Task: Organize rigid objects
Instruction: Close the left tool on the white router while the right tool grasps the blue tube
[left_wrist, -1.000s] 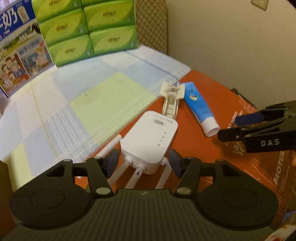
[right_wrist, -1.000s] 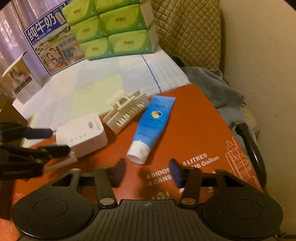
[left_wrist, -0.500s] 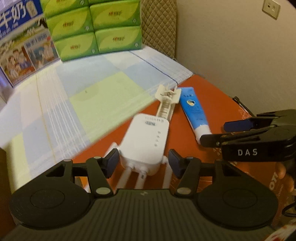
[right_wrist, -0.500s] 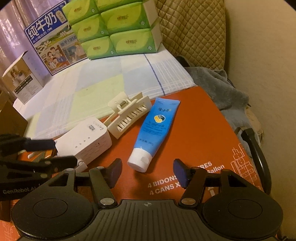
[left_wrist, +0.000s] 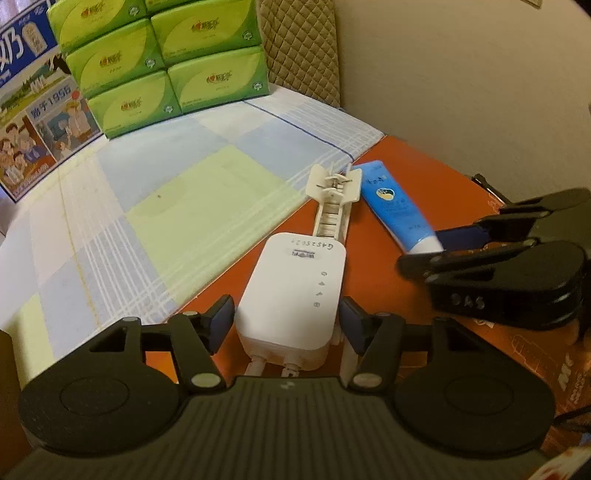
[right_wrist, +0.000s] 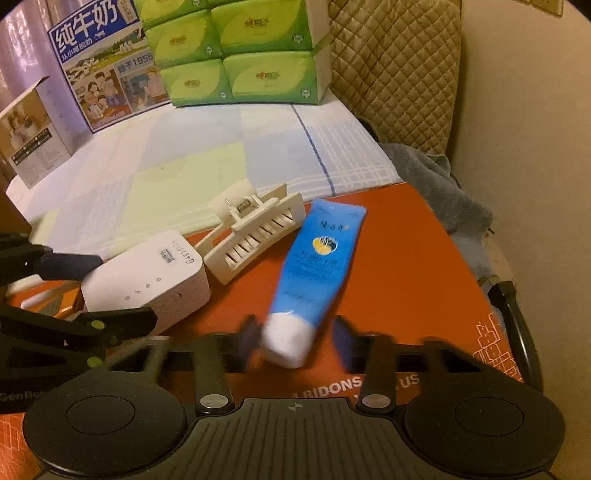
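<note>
A white router (left_wrist: 295, 295) with antennas lies on the orange box top (left_wrist: 406, 177); my left gripper (left_wrist: 286, 323) is open with its jaws on either side of the router's near end. A cream hair claw clip (left_wrist: 332, 206) lies just beyond it, also in the right wrist view (right_wrist: 255, 230). A blue tube (right_wrist: 314, 273) with a white cap lies beside the clip. My right gripper (right_wrist: 293, 345) is open, its blurred jaws straddling the cap end. The router (right_wrist: 147, 280) and the left gripper (right_wrist: 74, 295) show at the left of the right wrist view.
A checked cloth (left_wrist: 147, 206) covers the surface behind. Green tissue packs (right_wrist: 240, 51), a milk carton box (right_wrist: 99, 66) and a small white box (right_wrist: 29, 133) stand at the back. A grey cloth (right_wrist: 436, 177) and a quilted cushion (right_wrist: 395, 66) are at the right.
Both grippers moved forward: the left one now straddles the router, the right one now straddles the tube's cap. The objects have not moved.
</note>
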